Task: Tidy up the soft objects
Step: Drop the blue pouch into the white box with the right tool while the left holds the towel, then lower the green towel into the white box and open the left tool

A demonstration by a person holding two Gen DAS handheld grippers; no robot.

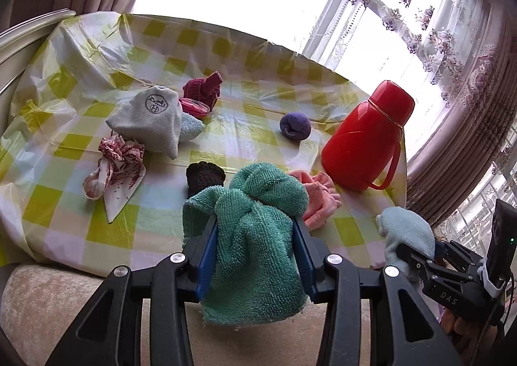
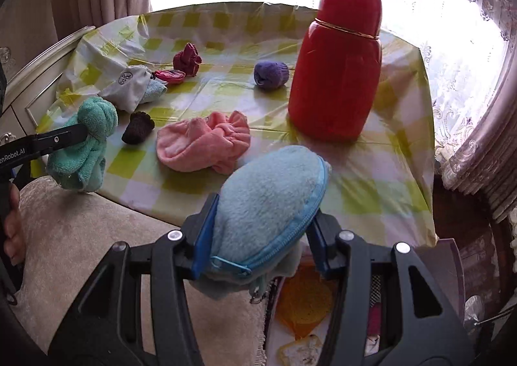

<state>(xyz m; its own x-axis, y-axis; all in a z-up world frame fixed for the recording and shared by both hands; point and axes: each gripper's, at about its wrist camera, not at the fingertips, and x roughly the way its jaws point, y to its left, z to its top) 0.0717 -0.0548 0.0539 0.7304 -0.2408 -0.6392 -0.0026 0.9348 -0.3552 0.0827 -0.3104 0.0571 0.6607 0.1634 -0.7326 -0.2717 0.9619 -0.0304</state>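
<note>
Checked table (image 1: 226,146) by a curtained window, strewn with soft items. Left gripper (image 1: 255,236), jaws clamped on a knotted green towel (image 1: 255,220); right gripper (image 2: 261,220), jaws clamped on a blue plush pouch (image 2: 271,198), both at the table's near edge.

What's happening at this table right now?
A person is clearing soft things off the table. The left tool is clamped on a knotted green towel, the right tool on a fluffy blue pouch, both near the table's front edge. A pink cloth, purple ball and other bundles lie beside the red flask.
</note>
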